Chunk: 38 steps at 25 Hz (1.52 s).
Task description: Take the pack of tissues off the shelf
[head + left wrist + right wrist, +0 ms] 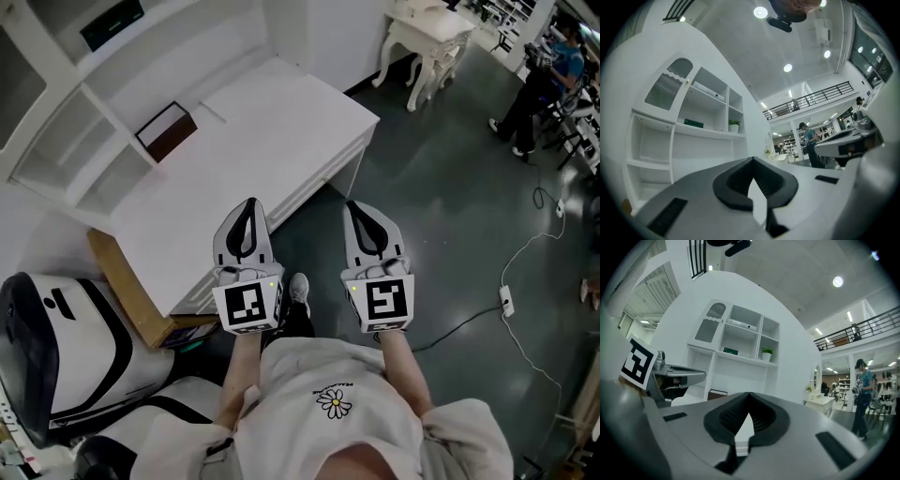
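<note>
The left hand-held gripper and right hand-held gripper hang side by side at mid-frame, jaws together and empty, probably just carried toward the white tabletop. The dark green pack of tissues lies on the shelf at upper left, well apart from both.

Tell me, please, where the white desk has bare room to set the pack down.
Most of the desk top is bare: the wide stretch from the brown box out to the front edge and along to the far corner. It is tight only between that box and the shelf unit.
</note>
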Each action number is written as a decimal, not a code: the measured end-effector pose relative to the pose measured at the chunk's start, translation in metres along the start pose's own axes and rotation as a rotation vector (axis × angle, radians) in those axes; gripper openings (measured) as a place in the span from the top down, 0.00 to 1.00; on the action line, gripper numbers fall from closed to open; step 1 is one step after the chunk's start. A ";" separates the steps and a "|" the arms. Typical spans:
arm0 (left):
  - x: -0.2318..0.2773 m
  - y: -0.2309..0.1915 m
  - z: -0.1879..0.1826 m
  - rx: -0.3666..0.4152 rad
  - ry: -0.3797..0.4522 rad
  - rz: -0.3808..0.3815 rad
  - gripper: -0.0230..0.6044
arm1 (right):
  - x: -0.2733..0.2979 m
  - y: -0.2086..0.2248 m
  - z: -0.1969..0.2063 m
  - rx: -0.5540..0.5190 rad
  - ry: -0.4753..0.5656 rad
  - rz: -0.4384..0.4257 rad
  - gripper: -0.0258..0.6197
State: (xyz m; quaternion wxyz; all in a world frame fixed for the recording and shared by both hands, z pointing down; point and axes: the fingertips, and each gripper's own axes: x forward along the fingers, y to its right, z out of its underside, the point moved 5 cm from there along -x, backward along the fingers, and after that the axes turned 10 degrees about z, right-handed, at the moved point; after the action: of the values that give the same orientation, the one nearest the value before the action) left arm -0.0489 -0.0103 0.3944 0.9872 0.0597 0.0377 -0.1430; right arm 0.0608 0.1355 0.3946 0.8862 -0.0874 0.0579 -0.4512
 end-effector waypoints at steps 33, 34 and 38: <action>0.139 -0.165 0.028 -0.021 -0.013 -0.094 0.96 | 0.249 -0.053 -0.003 -0.001 -0.004 -0.117 0.96; 0.137 -0.166 0.028 -0.023 -0.016 -0.111 0.96 | 0.251 -0.055 -0.004 -0.002 0.004 -0.129 0.96; 0.134 -0.170 0.025 -0.010 -0.021 -0.176 0.96 | 0.260 -0.061 -0.006 0.001 0.029 -0.186 0.96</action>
State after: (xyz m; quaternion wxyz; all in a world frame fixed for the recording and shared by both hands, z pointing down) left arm 0.0317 -0.2123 0.3889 0.9714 0.0495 0.0333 -0.2296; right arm 0.1640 -0.1110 0.3948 0.8397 -0.0852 0.0624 -0.5328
